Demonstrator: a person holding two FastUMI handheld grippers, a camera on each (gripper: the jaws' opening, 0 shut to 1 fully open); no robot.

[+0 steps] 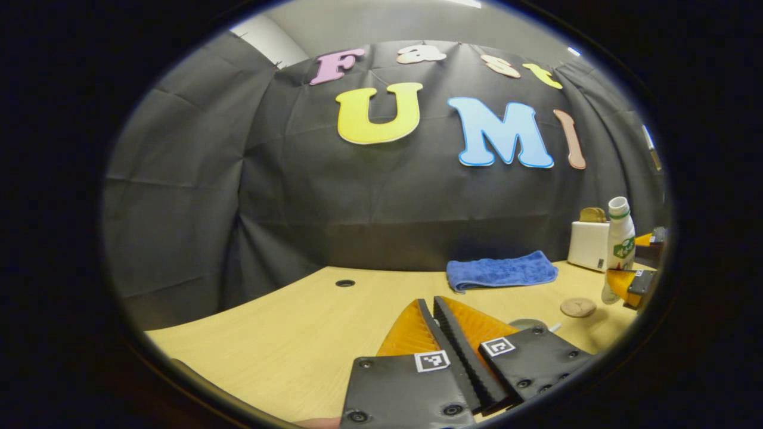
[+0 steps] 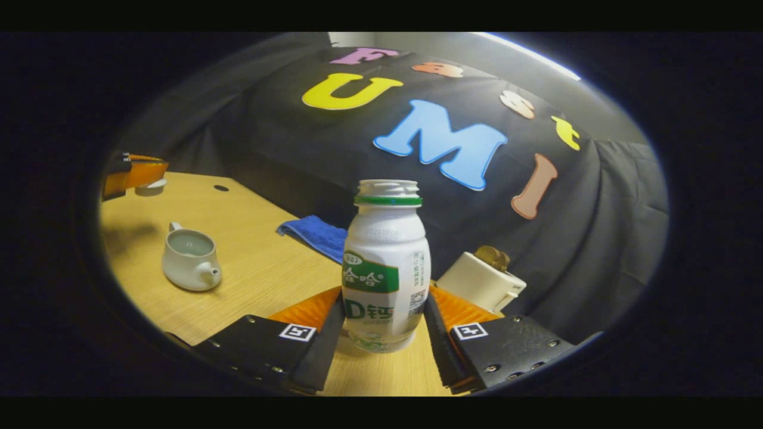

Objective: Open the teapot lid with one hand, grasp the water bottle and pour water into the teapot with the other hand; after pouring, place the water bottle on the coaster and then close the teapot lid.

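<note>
Over tabletop [image 1: 286, 322], gripped water bottle [image 2: 386, 262] upright between right gripper [image 2: 386, 298] jaws, both pressing its sides, cap off, likely for pouring. Held teapot lid [image 2: 149, 188] pinched in closed left gripper [image 1: 430, 301] jaws, raised well apart from teapot [image 2: 189, 265], so its mouth stood open and unobstructed. Saw coaster [image 1: 578, 307] bare just beside bottle, presumably the landing spot. Could not tell whether bottle base touched tabletop.

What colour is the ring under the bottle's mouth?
Green, on the white bottle; it shows best in the right gripper view.
</note>
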